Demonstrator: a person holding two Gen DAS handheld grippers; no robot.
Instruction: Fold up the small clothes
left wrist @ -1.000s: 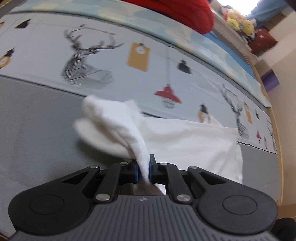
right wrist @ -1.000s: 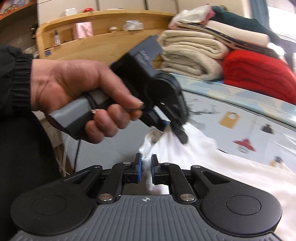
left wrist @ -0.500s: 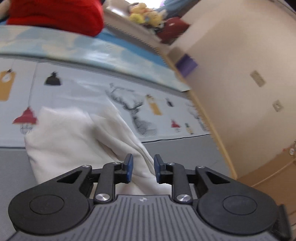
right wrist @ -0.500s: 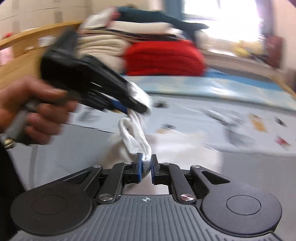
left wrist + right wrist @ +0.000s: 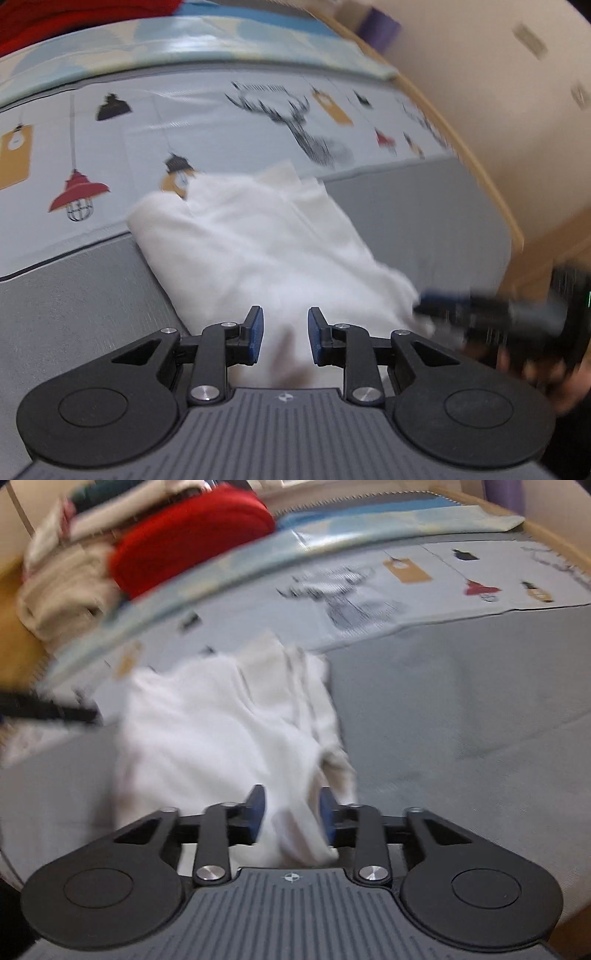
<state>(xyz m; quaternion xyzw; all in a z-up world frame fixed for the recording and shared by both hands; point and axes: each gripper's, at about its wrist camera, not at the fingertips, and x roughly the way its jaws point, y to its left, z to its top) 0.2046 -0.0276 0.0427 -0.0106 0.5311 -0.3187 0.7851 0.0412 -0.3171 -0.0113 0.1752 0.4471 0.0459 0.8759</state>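
Note:
A small white garment (image 5: 266, 251) lies in a folded heap on the grey bed sheet (image 5: 74, 295); it also shows in the right wrist view (image 5: 221, 731). My left gripper (image 5: 282, 338) is open just above its near edge, holding nothing. My right gripper (image 5: 291, 818) is open, with a fold of the white cloth lying loose between its blue pads. The right gripper shows blurred at the right of the left wrist view (image 5: 480, 306). The left gripper is a dark blur at the left edge of the right wrist view (image 5: 44, 710).
A printed sheet with deer and lamps (image 5: 221, 122) covers the far half of the bed. A stack of folded blankets, red on top (image 5: 192, 535), stands at the far left. A wooden bed frame (image 5: 480, 177) and wall run along the right.
Both grippers have opened and let go of the white garment, which now lies folded on the sheet. The left gripper has swung to face the cloth from its near side.

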